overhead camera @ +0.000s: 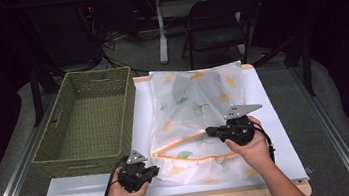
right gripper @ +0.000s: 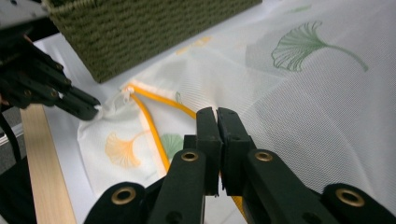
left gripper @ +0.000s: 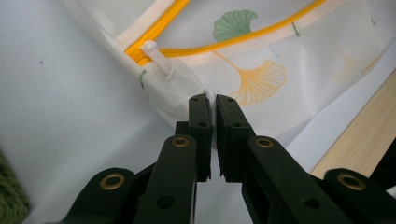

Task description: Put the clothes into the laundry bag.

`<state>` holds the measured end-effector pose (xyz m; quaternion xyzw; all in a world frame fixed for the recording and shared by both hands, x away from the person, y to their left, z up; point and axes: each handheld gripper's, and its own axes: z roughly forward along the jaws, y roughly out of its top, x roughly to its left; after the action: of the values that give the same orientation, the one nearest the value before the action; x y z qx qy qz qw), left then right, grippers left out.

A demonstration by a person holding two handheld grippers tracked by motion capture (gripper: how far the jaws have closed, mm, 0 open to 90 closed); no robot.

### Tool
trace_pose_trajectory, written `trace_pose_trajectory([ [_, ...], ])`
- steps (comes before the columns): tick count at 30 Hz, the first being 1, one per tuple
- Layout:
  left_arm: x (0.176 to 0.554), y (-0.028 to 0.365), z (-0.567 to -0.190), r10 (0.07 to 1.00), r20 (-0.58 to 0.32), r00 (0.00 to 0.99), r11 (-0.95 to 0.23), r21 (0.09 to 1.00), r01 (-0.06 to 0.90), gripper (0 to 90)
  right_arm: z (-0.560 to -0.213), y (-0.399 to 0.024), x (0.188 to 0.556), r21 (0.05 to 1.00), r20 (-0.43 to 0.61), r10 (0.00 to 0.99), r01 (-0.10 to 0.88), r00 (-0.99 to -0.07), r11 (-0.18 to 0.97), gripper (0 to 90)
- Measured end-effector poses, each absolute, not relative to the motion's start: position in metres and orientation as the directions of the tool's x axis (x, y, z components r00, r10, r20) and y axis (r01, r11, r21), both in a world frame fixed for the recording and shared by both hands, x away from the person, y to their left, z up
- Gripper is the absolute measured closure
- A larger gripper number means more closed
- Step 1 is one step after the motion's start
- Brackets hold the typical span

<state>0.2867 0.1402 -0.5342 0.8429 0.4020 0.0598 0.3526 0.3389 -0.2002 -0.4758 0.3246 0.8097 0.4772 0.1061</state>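
Mesh laundry bag (overhead camera: pixel 199 110) flat beside woven basket (overhead camera: pixel 89 118), left gripper (left gripper: pixel 212 100) jaws pinching its corner, right gripper (right gripper: pixel 217 116) jaws closed on its zipper edge.

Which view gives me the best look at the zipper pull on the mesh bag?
The left gripper view: the white zipper pull sits close and sharp at the end of the orange zipper, just beyond the jaws. The right gripper view shows it small and farther off. In the high view it is too small to make out.
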Motion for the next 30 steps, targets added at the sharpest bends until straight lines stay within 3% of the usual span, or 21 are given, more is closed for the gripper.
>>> trace_pose_trajectory([
  [9,0.28,0.152,-0.541,0.727,-0.222,0.65,-0.415,0.612,0.673,81.1,-0.504,-0.198,0.33,0.802,0.152,0.634,0.47,-0.758,0.369,88.4],
  [23,0.279,0.159,-0.538,0.761,-0.196,0.618,-0.377,0.642,0.667,56.0,-0.527,-0.202,0.331,0.771,0.156,0.64,0.498,-0.753,0.398,88.4],
  [30,0.276,0.156,-0.528,0.764,-0.209,0.611,-0.336,0.678,0.653,52.6,-0.53,-0.204,0.331,0.766,0.162,0.639,0.504,-0.752,0.399,88.4],
])
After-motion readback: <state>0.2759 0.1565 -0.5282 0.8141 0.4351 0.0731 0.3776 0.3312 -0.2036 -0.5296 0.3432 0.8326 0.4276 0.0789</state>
